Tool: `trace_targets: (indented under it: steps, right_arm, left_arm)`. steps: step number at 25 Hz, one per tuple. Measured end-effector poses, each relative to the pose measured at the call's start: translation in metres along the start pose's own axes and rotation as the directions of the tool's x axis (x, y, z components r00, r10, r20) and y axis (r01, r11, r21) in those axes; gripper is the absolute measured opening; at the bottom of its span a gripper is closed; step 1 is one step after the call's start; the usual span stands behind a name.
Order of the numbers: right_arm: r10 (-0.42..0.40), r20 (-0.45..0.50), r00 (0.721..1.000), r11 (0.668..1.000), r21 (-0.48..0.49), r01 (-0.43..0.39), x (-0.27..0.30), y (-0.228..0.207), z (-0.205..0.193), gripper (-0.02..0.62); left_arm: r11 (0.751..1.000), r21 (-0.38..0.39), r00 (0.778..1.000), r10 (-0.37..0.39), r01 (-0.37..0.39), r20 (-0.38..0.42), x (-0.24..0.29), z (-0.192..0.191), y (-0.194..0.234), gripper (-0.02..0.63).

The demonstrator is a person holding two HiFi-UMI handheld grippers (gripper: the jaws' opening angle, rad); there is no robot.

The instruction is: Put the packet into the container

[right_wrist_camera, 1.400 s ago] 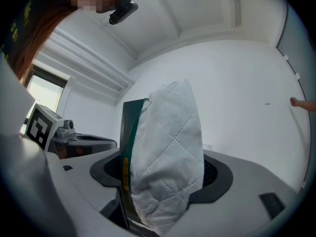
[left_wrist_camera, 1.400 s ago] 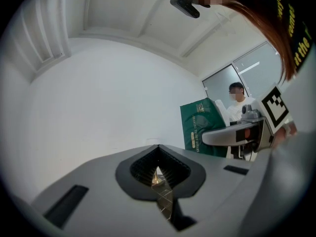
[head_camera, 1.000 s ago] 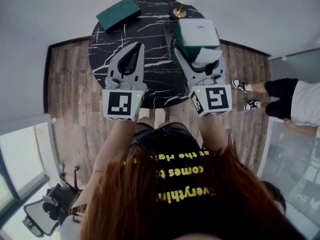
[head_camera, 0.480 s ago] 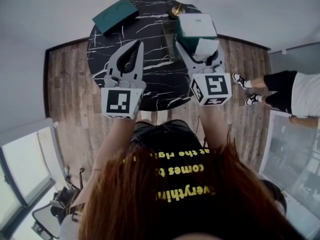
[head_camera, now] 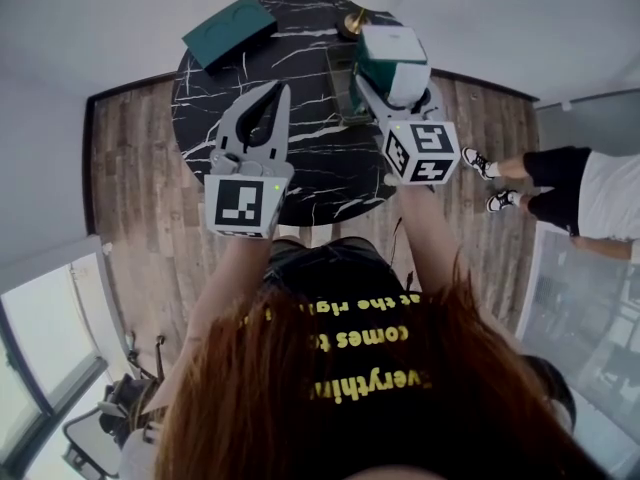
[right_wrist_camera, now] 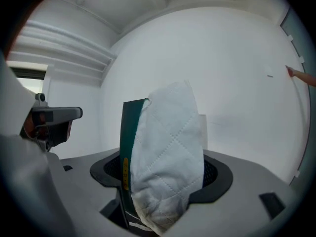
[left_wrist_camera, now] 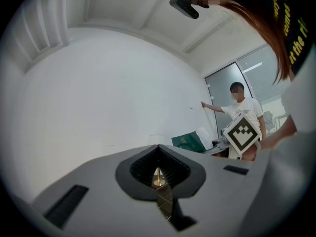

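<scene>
My right gripper (head_camera: 396,94) is shut on a green and white packet (head_camera: 393,56), held over the far right part of the round black marble table (head_camera: 310,158). In the right gripper view the packet (right_wrist_camera: 165,152) stands upright between the jaws, white quilted side toward the camera. A clear container (head_camera: 341,86) stands on the table just left of the packet. My left gripper (head_camera: 275,96) hovers over the table's middle, shut with nothing in it. In the left gripper view its jaws (left_wrist_camera: 160,179) meet, and the packet (left_wrist_camera: 190,142) shows far off.
A dark green box (head_camera: 228,28) lies at the table's far left. A brass lamp base (head_camera: 353,24) stands at the far edge. Wooden floor surrounds the table. A person in black shorts (head_camera: 565,183) stands to the right.
My right gripper has carried the packet farther out over the table, toward the far edge. The left gripper has barely moved.
</scene>
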State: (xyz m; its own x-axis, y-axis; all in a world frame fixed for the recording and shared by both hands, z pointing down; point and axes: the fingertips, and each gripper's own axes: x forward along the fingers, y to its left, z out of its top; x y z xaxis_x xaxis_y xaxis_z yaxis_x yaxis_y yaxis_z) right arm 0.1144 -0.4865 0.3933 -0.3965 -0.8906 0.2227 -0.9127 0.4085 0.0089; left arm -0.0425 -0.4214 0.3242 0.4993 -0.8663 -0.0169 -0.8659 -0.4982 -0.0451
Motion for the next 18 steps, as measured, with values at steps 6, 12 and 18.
trace_targets:
  steps: [6,12,18]
  right_arm:
    - [-0.006,-0.087,0.996,1.0,-0.009,0.005,0.017,-0.01,-0.023,0.368]
    - [-0.005,-0.163,0.987,1.0,-0.01,0.004,0.027,-0.016,-0.043,0.368]
    - [0.01,-0.239,0.971,1.0,0.026,-0.004,0.043,-0.024,-0.061,0.368]
  left_arm:
    - [1.0,-0.01,1.0,-0.005,0.004,-0.005,0.002,-0.004,0.002,0.0]
    - [1.0,-0.018,1.0,-0.01,0.01,-0.005,0.0,-0.006,-0.001,0.0]
    - [1.0,-0.021,1.0,-0.011,0.011,0.002,-0.003,-0.005,0.002,0.0]
